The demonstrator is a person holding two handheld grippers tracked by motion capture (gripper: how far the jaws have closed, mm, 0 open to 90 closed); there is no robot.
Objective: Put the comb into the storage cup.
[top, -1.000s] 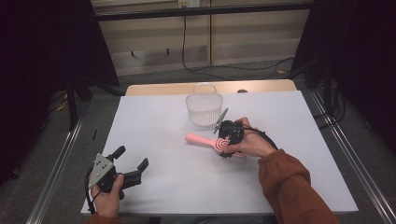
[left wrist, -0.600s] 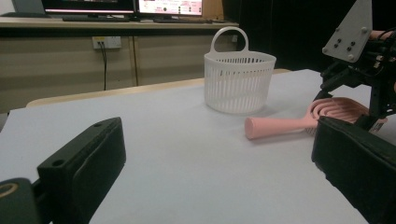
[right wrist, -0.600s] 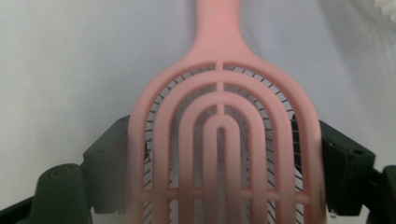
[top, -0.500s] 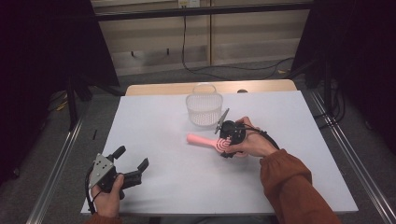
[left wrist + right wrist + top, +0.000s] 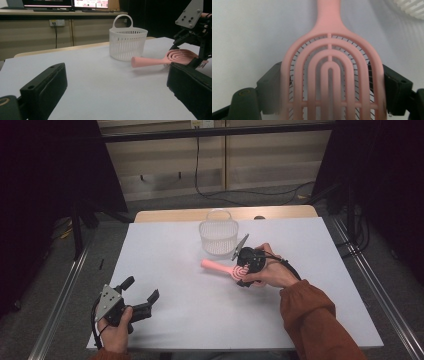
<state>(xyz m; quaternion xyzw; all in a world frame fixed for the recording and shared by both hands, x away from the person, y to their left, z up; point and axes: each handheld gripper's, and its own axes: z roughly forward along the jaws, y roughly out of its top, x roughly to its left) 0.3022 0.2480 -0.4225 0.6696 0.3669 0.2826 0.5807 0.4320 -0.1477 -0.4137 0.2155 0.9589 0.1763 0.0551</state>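
We have the pink hairbrush (image 5: 226,269) just right of the frame's centre on the white counter (image 5: 190,250), its handle pointing upper left. Our right hand-held gripper (image 5: 244,270) has its jaws set on both sides of the brush head (image 5: 329,82), holding it at its full width. Compared with a second ago nothing has shifted, so we judge the grip settled and a lift is next. The white basket (image 5: 218,236) stands just above. Our left hand-held gripper (image 5: 142,295) rests at lower left, jaws wide and empty.
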